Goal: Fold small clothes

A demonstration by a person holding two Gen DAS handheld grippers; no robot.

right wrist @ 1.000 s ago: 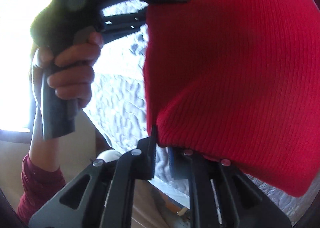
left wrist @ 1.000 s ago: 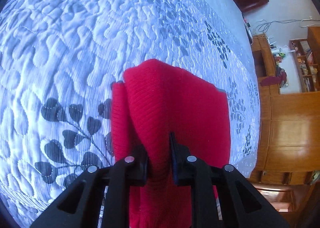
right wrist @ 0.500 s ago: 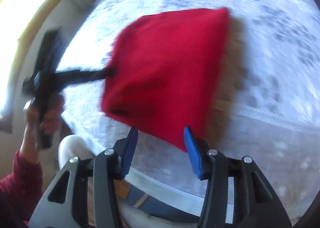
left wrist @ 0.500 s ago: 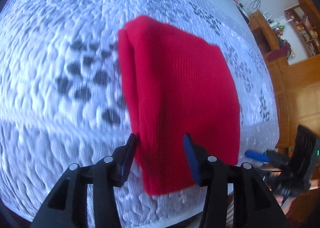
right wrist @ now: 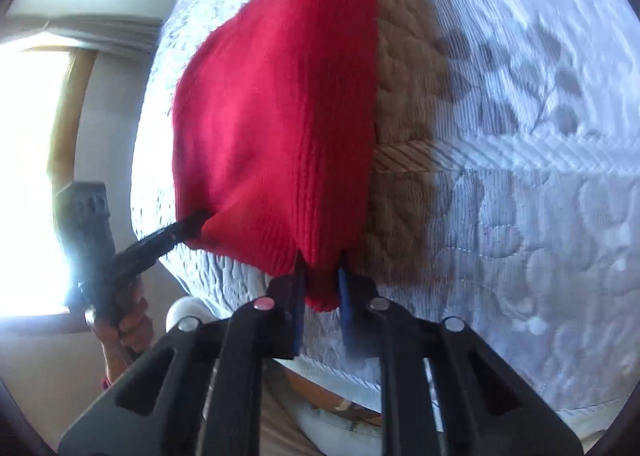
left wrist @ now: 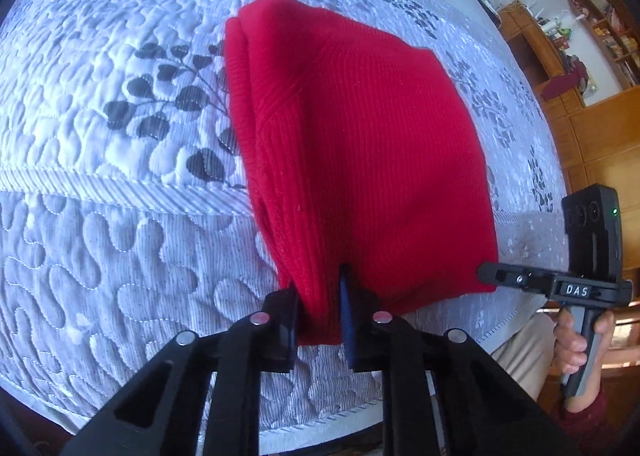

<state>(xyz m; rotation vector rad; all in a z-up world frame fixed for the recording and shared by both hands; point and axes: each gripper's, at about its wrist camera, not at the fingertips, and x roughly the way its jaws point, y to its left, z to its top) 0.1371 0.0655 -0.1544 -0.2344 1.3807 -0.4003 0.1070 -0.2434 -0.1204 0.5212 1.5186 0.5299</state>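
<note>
My left gripper (left wrist: 318, 296) is closing on the near edge of the red sweater (left wrist: 360, 144), cloth pinched between the jaws. My right gripper (right wrist: 320, 280) is closing on the other near corner. The folded sweater lies on the white quilt (left wrist: 100, 216), open bedspread on both sides. Wooden shelves (left wrist: 592, 56) stand beyond the bed.

white quilted bedspread (left wrist: 120, 216) (grey leaf print), wooden shelves (left wrist: 592, 40), bright window (right wrist: 28, 176).
</note>
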